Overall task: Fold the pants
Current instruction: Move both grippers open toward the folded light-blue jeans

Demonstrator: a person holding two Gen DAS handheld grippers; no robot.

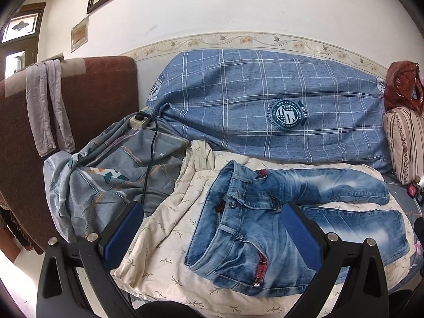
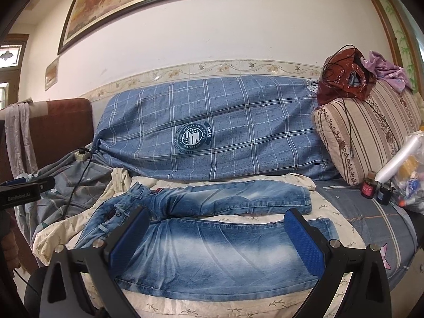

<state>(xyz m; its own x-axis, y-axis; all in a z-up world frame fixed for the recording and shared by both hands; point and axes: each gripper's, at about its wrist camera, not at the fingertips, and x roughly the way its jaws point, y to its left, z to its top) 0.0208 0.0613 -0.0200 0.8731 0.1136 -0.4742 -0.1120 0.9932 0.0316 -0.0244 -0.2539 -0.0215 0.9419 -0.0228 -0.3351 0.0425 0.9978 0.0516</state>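
White wall [image 2: 212,34] is seen at the far side, with a framed picture [image 2: 159,2] hung high on it. Below it, a bed [image 2: 371,228] is covered with a cream quilt [image 1: 169,238]. A big blue checked pillow [image 2: 225,132] is leaned against the wall, and a striped cushion [image 2: 365,132] is set to its right. A grey sheet [image 1: 111,175] is bunched at the left, with a black cord [image 1: 151,153] laid across it.

The jeans [image 2: 212,249] are spread flat on the quilt, unfolded. The waist is at the left and the two legs are stretched to the right. The far leg is bent a little away from the near one, so a strip of quilt is seen between them.

The left claw [image 1: 212,238] is held wide open above the waist of the jeans, and nothing is gripped in it. The right claw [image 2: 214,241] is held wide open above the near leg, and it is empty too. Whether the blue pads [image 2: 304,241] are touching the cloth cannot be told.
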